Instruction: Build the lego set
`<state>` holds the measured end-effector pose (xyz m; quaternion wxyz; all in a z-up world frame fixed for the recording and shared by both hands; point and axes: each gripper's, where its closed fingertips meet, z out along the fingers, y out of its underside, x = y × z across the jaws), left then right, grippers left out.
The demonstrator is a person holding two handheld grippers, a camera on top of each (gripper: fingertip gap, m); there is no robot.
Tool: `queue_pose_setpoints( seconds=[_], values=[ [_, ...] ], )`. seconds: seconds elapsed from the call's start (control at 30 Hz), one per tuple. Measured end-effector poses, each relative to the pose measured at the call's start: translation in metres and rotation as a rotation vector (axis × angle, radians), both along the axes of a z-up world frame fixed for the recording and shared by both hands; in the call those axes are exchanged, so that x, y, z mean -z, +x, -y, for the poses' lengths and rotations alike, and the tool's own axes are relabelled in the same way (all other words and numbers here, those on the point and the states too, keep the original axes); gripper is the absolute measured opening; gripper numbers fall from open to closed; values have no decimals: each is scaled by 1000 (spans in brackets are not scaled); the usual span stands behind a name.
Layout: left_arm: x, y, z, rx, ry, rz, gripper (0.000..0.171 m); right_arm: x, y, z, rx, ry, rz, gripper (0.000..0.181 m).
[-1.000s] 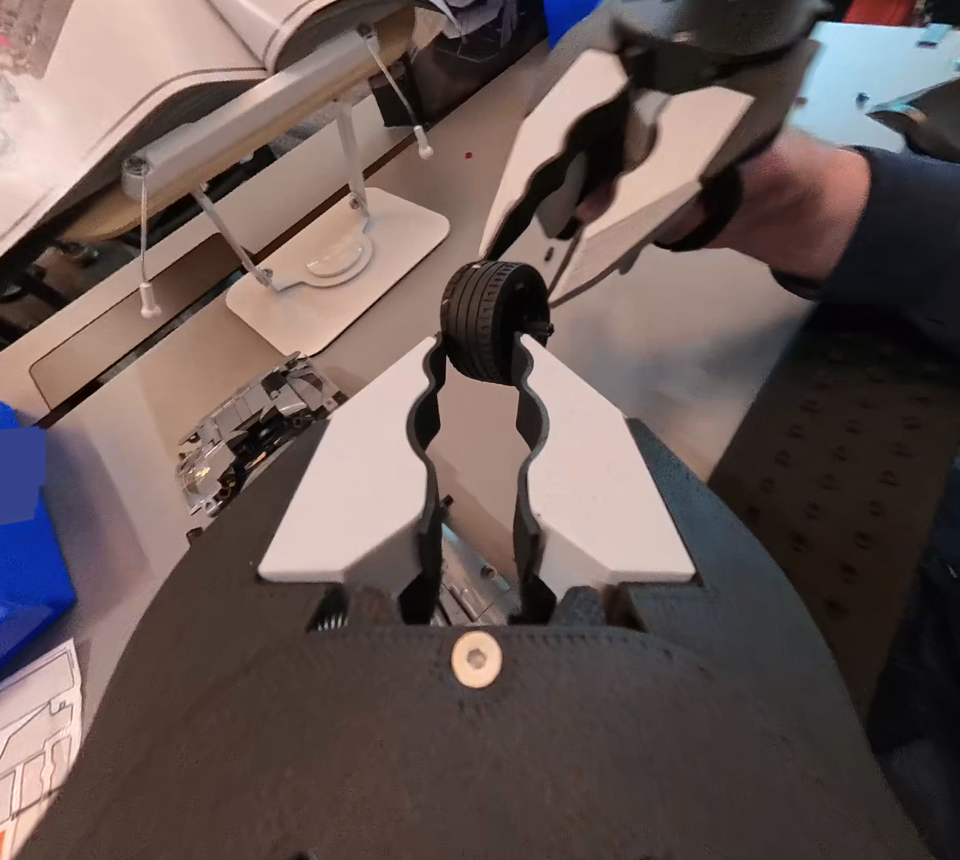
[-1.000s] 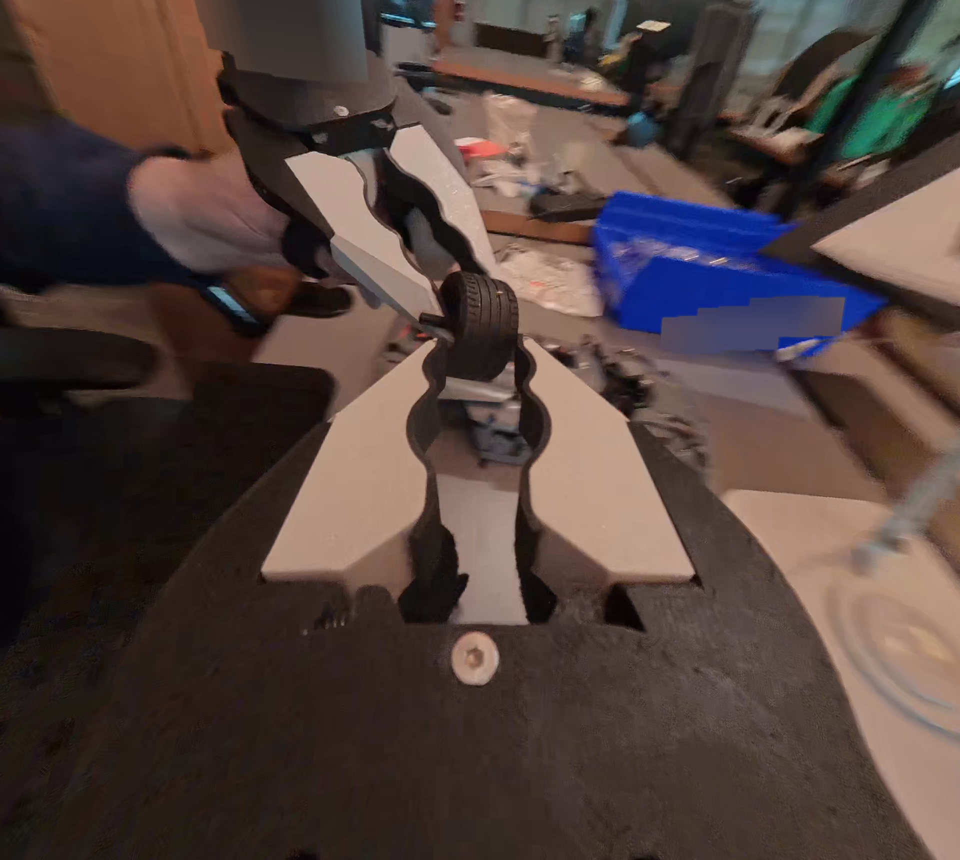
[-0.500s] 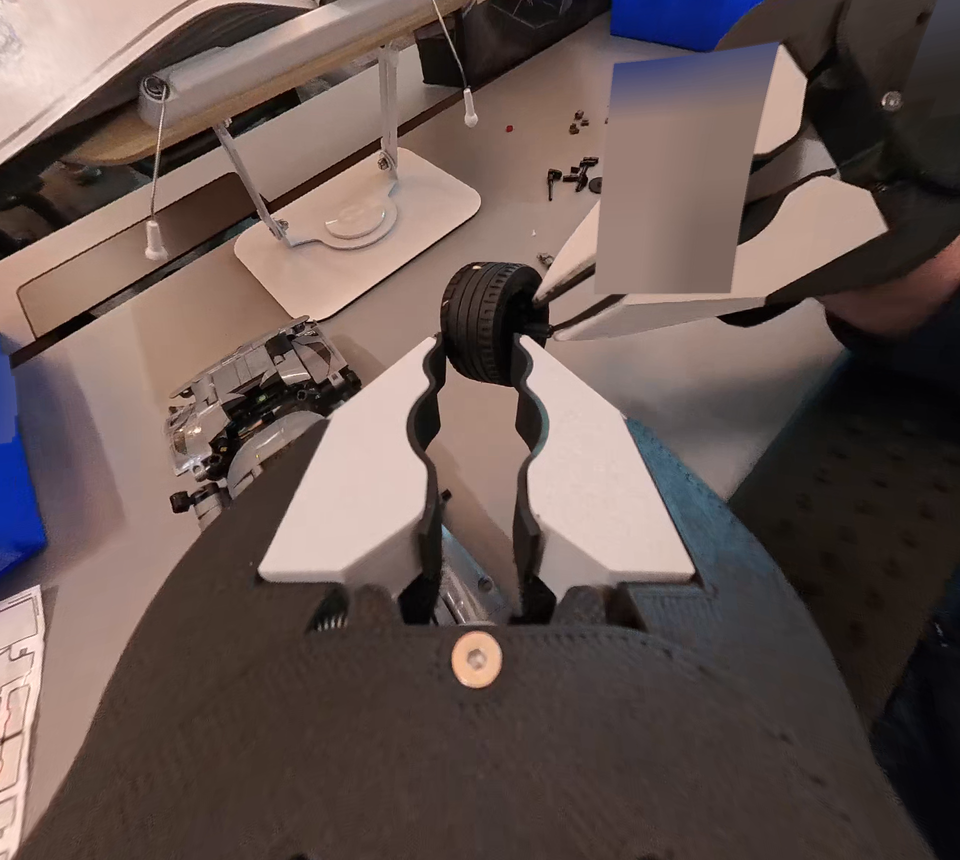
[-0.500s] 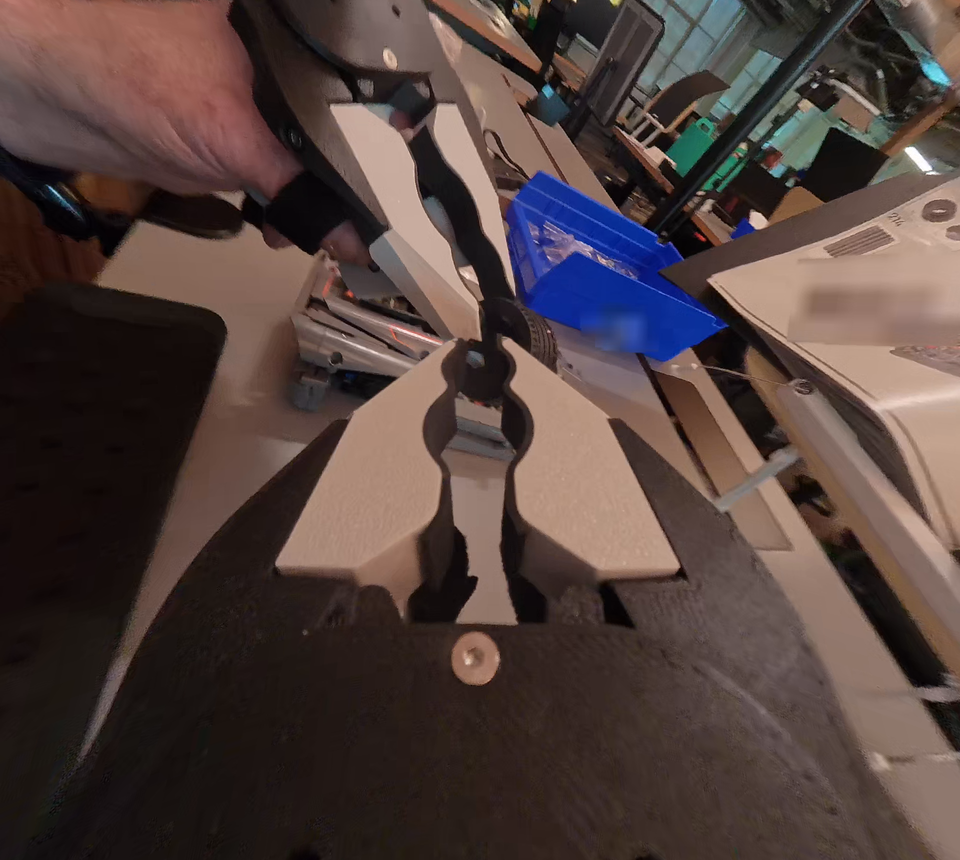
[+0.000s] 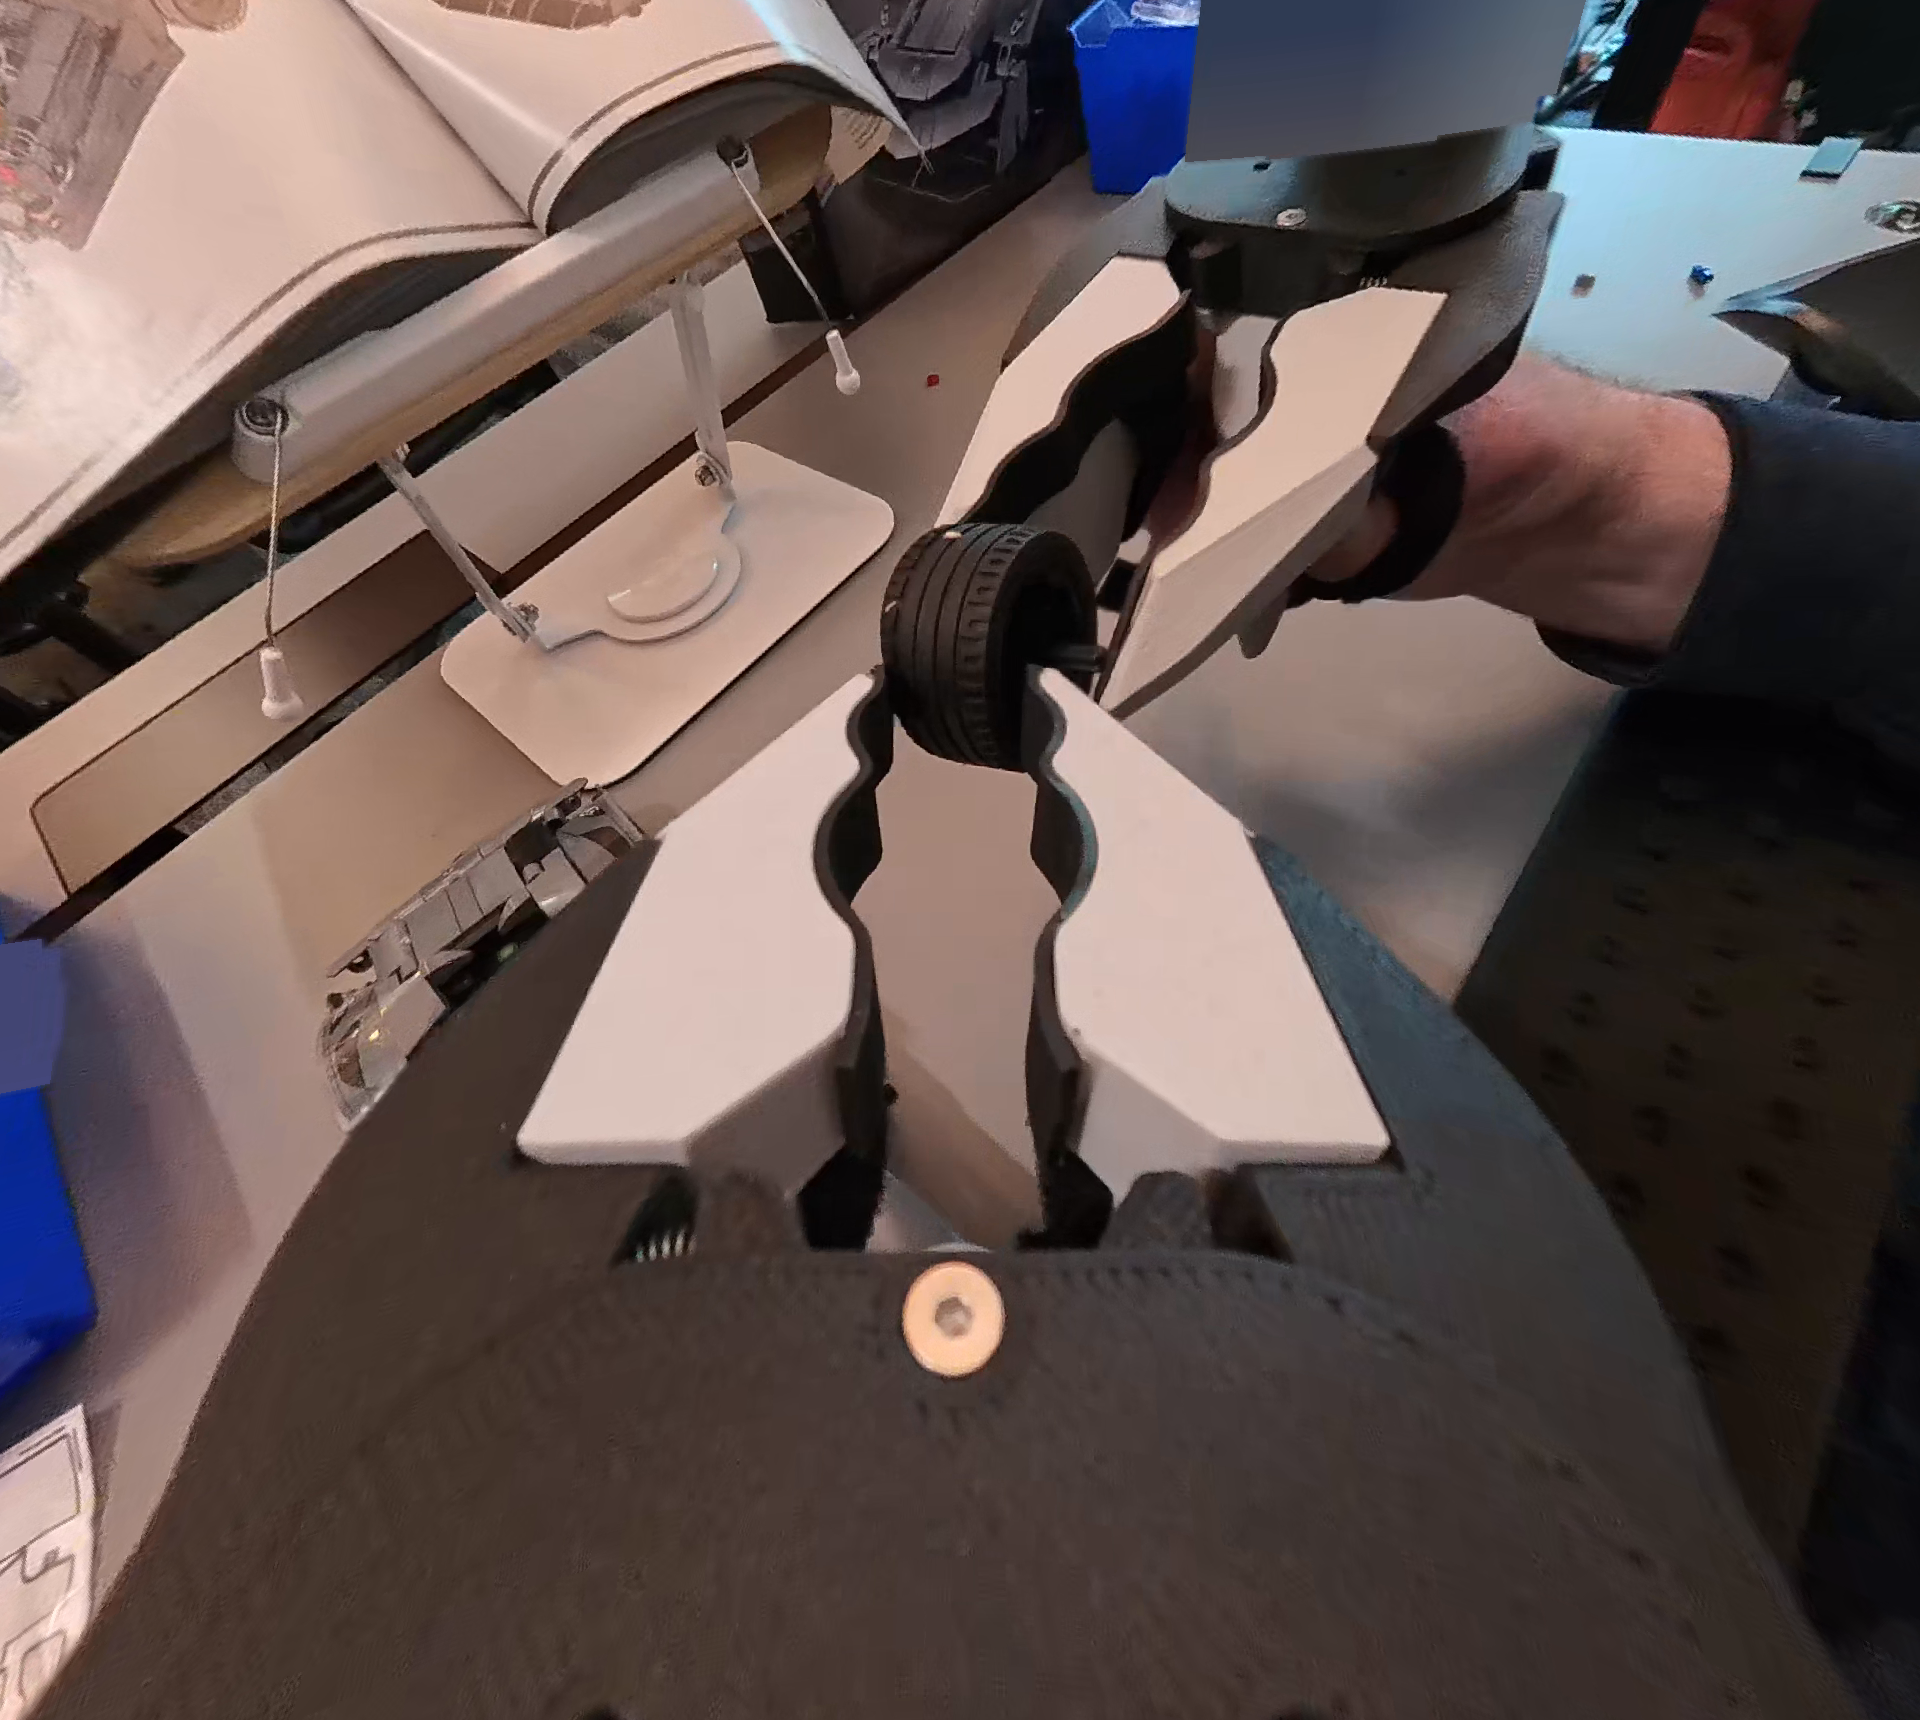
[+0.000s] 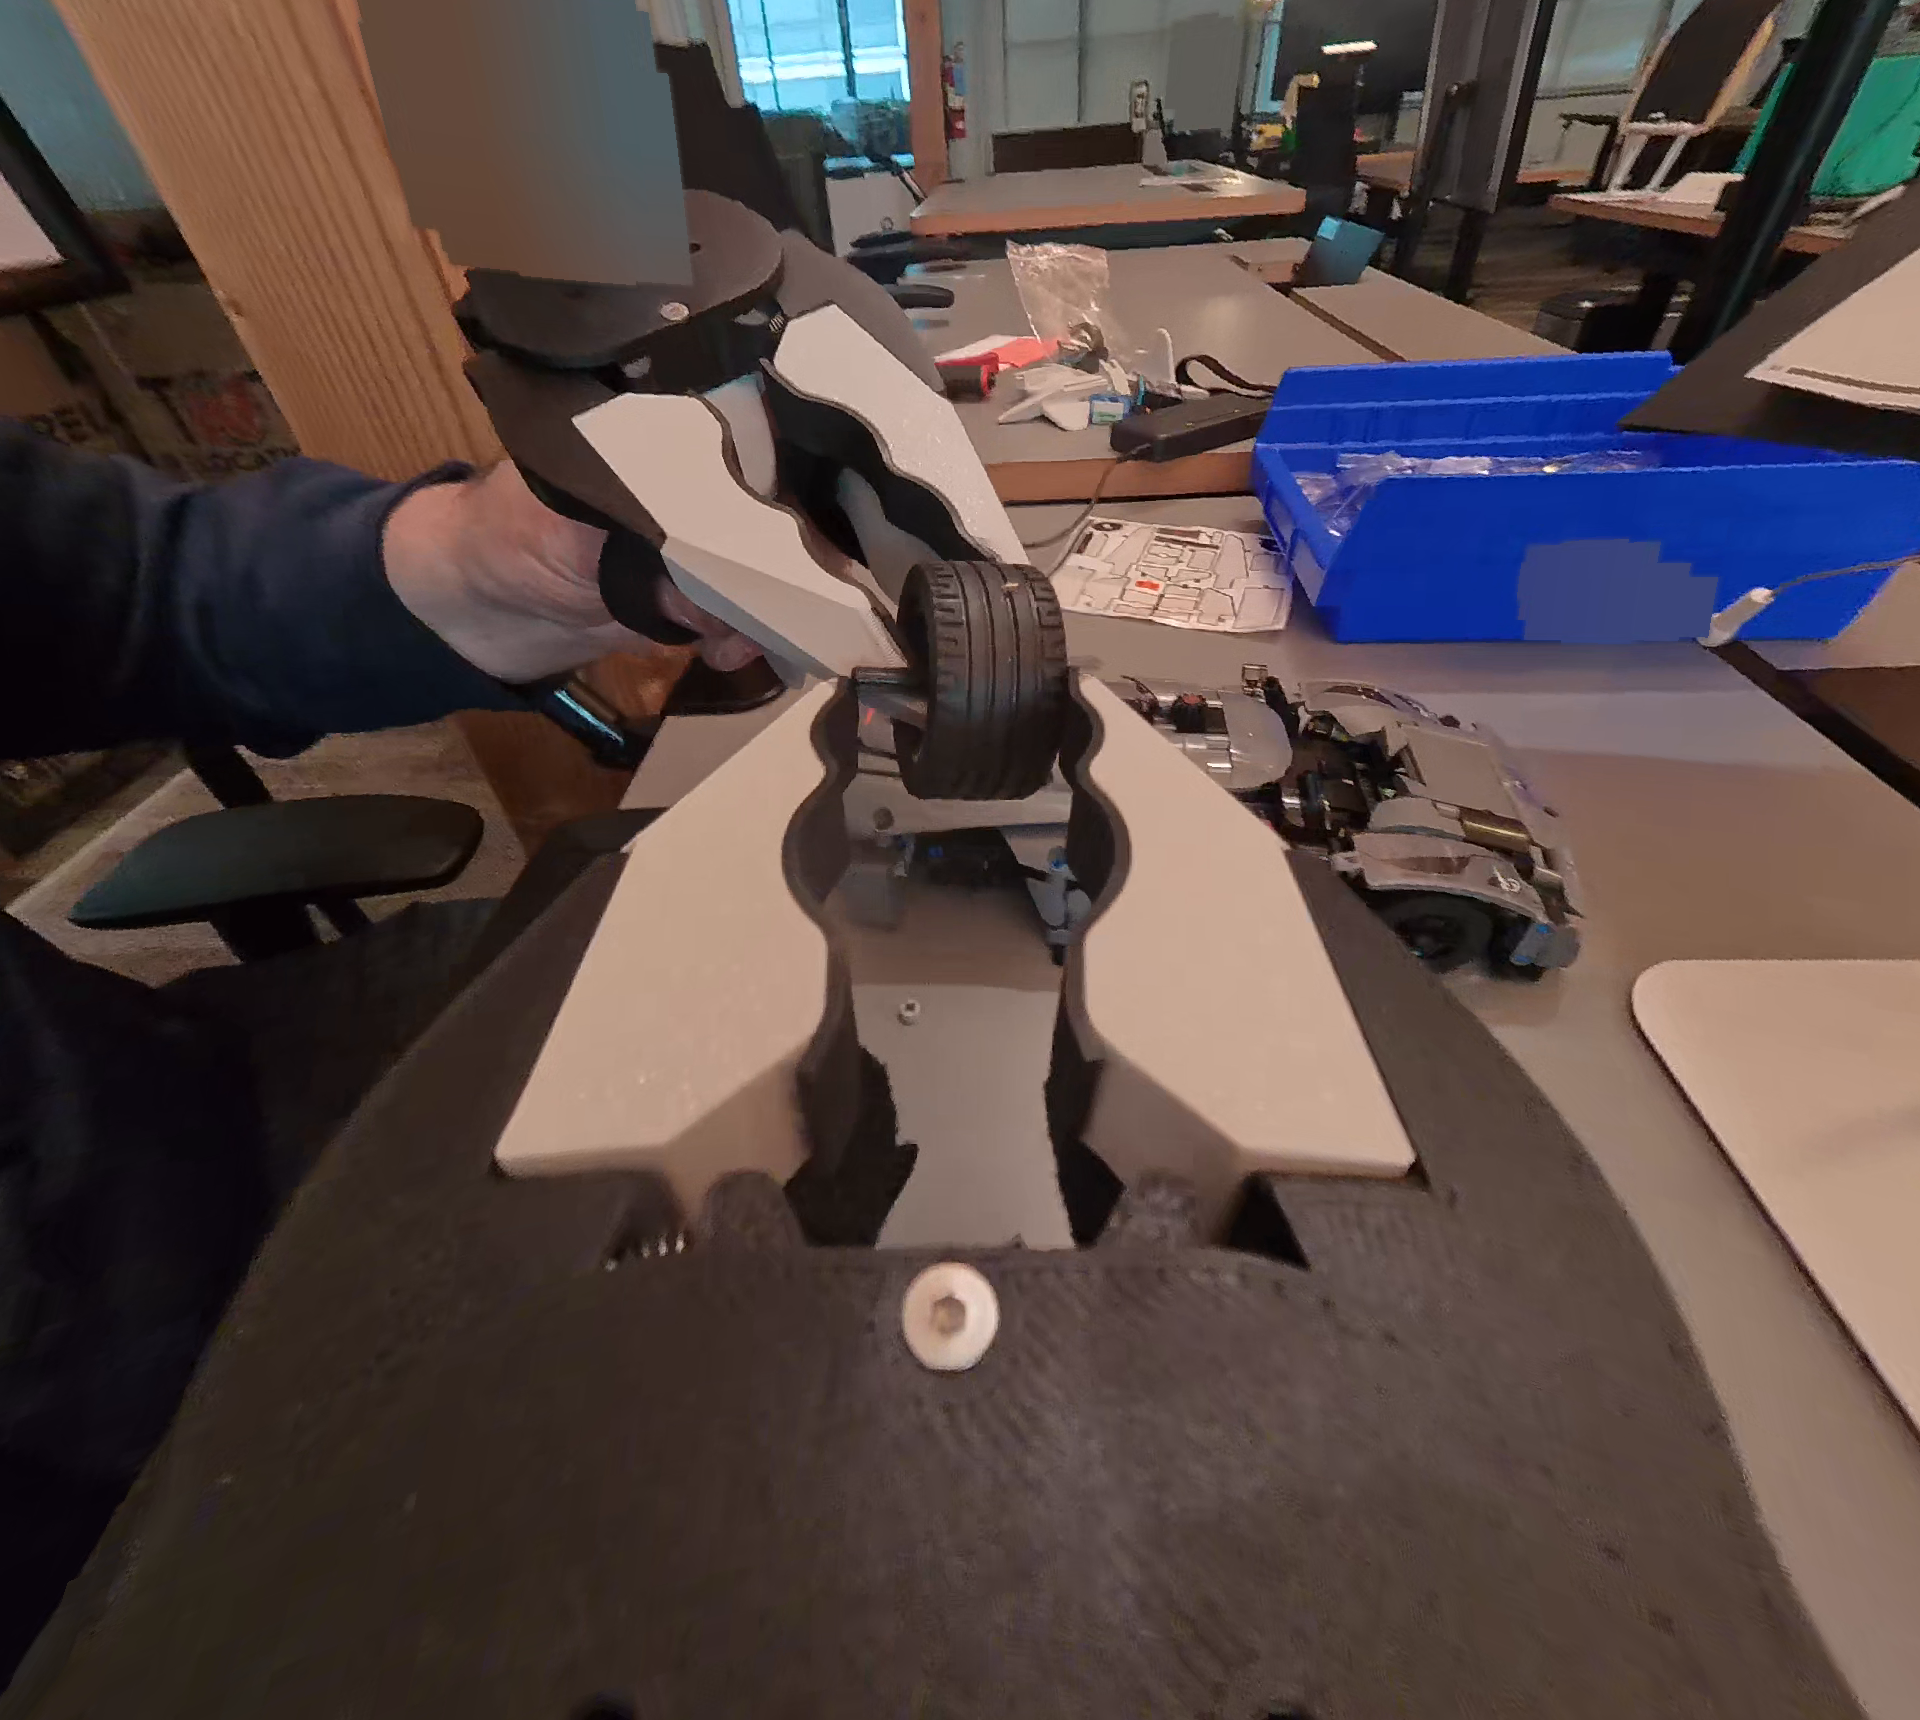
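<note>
The small black rubber wheel [image 5: 982,642], its tread ribbed with fine grooves, is held up in the air above the grey table [image 6: 1714,849], caught between the 2 tools. The left gripper [image 5: 961,694] has its 2 pale, wavy-edged fingers clamped on the wheel's flat sides at the very tips, tread facing back toward the handle. A short black pin [image 6: 881,681] sticks out of the hub on 1 side. The right gripper [image 6: 956,702] comes in from the opposite way with its fingers set wider, bracketing both wheel and pin; from here I cannot tell whether they actually press on either. Each tool has a rough, layered black printed body and is grasped by a hand, the right hand [image 5: 1590,507] and the left hand [image 6: 499,569], both in dark blue sleeves. Down on the table lies the partly built car [image 6: 1403,797], all angular grey and shiny silver plates. Behind it sit a glossy blue plastic bin [image 6: 1558,548] and a flat printed sheet [image 6: 1174,574]. A thick instruction book [image 5: 312,112] lies open on a thin white metal stand [image 5: 665,621].
</note>
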<state>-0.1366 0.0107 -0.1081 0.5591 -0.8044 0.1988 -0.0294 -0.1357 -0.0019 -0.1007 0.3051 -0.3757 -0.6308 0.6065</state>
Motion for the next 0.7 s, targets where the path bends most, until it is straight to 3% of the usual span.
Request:
queue_pose_setpoints(
  seconds=[0.13, 0.7],
  values=[
    [-5, 3, 0, -10, 22, -75, 21, -6, 4, 1, -37, -63, -7, 36],
    [-8, 4, 0, -43, 46, -154, 17, -3, 4, -3, 18, -6, 6, 26]
  ],
)
